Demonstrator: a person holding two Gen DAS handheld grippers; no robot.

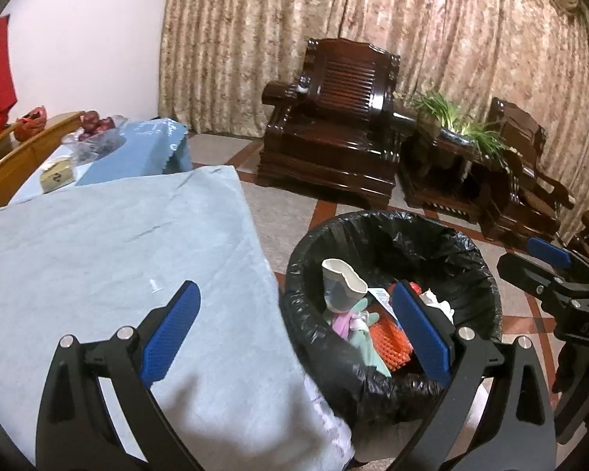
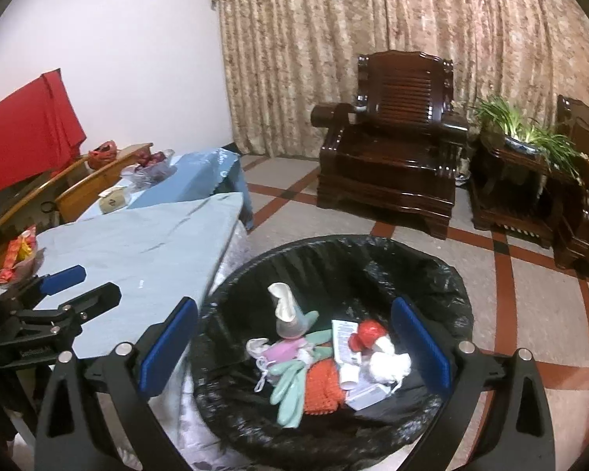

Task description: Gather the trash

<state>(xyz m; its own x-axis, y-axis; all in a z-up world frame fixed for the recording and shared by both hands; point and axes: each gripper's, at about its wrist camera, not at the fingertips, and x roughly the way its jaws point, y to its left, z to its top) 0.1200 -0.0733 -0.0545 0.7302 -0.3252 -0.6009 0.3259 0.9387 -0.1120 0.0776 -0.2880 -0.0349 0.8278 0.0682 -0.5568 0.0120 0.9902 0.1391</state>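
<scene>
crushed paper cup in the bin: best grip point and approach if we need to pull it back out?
Grip the paper cup across its flattened upper wall near the rim, coming from straight above. It stands roughly upright among the trash in the bin, mouth up and squashed narrow, so the rim end is exposed while its base is wedged beside the green glove. Align the jaws across the thin direction. The right gripper, open, is probably better placed.

Colours I see around the black-lined round trash bin (image 2: 432, 271)

On my feeds, blue ribbed pads (image 2: 169, 347) sit on each black hand-held gripper; the surface wears a pale blue cloth (image 1: 110, 235); the bin holds an orange mesh piece (image 2: 322, 388), mint rubber glove (image 2: 290, 388) and red wrapper (image 2: 367, 333); beige mottled curtains (image 2: 373, 39) hang behind the dark-brown glossy wooden armchair (image 2: 392, 157).
</scene>
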